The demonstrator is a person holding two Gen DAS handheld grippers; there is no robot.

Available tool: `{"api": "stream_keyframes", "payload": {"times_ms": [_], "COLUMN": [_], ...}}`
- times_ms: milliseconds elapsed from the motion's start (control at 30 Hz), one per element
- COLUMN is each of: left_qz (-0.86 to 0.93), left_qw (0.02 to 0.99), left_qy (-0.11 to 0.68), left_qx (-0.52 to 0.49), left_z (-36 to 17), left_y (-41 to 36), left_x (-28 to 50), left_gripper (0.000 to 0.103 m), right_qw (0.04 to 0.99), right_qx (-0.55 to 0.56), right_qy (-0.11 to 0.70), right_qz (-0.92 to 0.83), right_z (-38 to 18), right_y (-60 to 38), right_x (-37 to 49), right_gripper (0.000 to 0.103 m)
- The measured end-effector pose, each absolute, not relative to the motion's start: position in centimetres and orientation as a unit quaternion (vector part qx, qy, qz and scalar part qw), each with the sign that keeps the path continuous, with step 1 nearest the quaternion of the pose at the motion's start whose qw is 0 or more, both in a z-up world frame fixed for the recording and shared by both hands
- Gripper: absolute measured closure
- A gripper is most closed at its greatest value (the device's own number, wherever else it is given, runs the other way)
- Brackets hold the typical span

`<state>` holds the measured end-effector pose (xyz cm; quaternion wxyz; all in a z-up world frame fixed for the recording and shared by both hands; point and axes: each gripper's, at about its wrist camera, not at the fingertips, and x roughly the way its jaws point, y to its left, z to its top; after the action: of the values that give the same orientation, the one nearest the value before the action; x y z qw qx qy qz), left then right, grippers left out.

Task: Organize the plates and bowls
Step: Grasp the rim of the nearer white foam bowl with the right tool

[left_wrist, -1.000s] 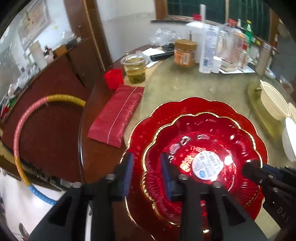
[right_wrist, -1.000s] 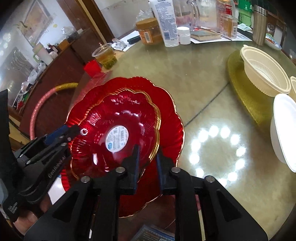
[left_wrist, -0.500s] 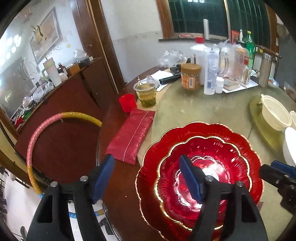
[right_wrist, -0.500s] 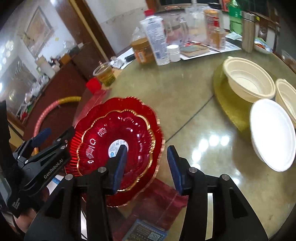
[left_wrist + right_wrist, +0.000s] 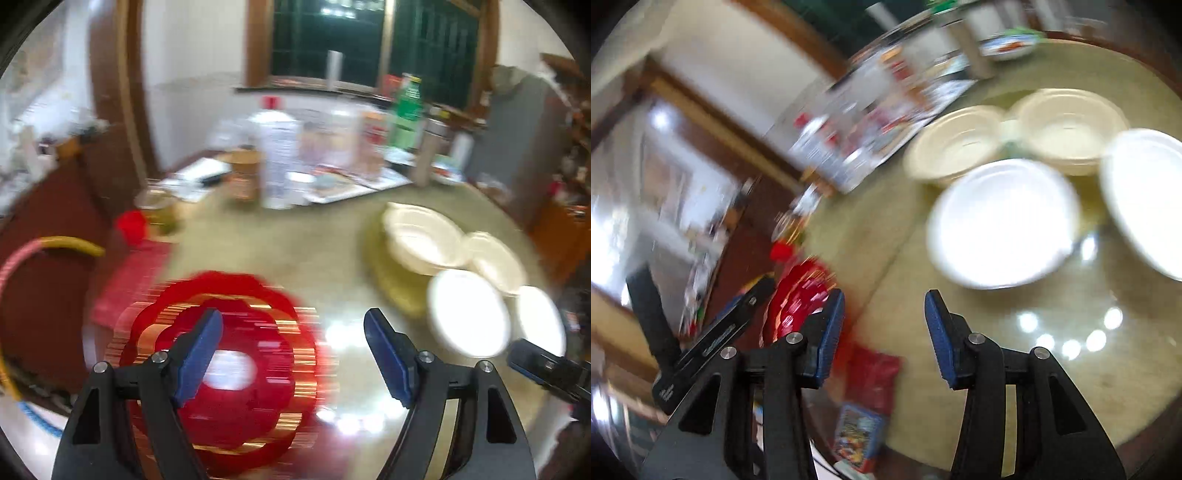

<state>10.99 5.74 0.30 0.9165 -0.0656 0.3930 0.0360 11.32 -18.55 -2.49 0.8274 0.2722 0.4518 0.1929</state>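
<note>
Both tongs have just been opening and hold nothing, left gripper (image 5: 293, 338) above the stacked red scalloped plates (image 5: 236, 354), right gripper (image 5: 884, 326) short of the white foam bowls (image 5: 1001, 221), which look light, crushable and best pinched at the rim.

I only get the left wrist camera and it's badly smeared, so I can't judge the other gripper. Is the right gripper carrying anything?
Observer: No. The right gripper is open; its jaws have just been opening and nothing is between them.
Operator: What lies ahead of it?
Observer: A white bowl sits on the table beyond the gripper, untouched.
Operator: Anything near the table edge that I'm missing?
Observer: A colourful printed packet lies at the near edge, next to a red pouch.
</note>
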Motion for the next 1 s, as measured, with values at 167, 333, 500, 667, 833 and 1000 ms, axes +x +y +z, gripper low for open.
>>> {"api": "stream_keyframes", "payload": {"times_ms": [167, 333, 500, 667, 833, 1000], "left_qz": [-0.029, -0.043, -0.032, -0.021, -0.022, -0.035], "left_qw": [0.902, 0.885, 0.881, 0.874, 0.867, 0.868], "left_qy": [0.426, 0.458, 0.467, 0.48, 0.492, 0.493], "left_qx": [-0.062, -0.069, -0.072, -0.076, -0.069, -0.05], "left_z": [-1.3, -3.7, -4.9, -6.2, -7.5, -7.8], "left_y": [-0.3, -3.7, -4.6, -4.5, -5.0, -6.0], "left_x": [14.0, 17.4, 19.5, 20.4, 21.0, 20.6], "left_gripper": [0.024, 0.024, 0.024, 0.025, 0.053, 0.085], "right_qw": [0.824, 0.805, 0.795, 0.797, 0.797, 0.807], "right_qx": [0.315, 0.35, 0.369, 0.364, 0.353, 0.328], "right_qy": [0.451, 0.465, 0.47, 0.473, 0.482, 0.484], "right_qz": [0.132, 0.114, 0.104, 0.094, 0.085, 0.083], "right_z": [-4.1, -6.6, -8.1, -8.7, -9.2, -9.2], "right_y": [-24.4, -26.3, -26.7, -26.7, -26.3, -25.8], "right_x": [11.2, 13.0, 14.9, 16.1, 16.9, 17.2], "right_gripper": [0.051, 0.051, 0.051, 0.051, 0.051, 0.084]}}
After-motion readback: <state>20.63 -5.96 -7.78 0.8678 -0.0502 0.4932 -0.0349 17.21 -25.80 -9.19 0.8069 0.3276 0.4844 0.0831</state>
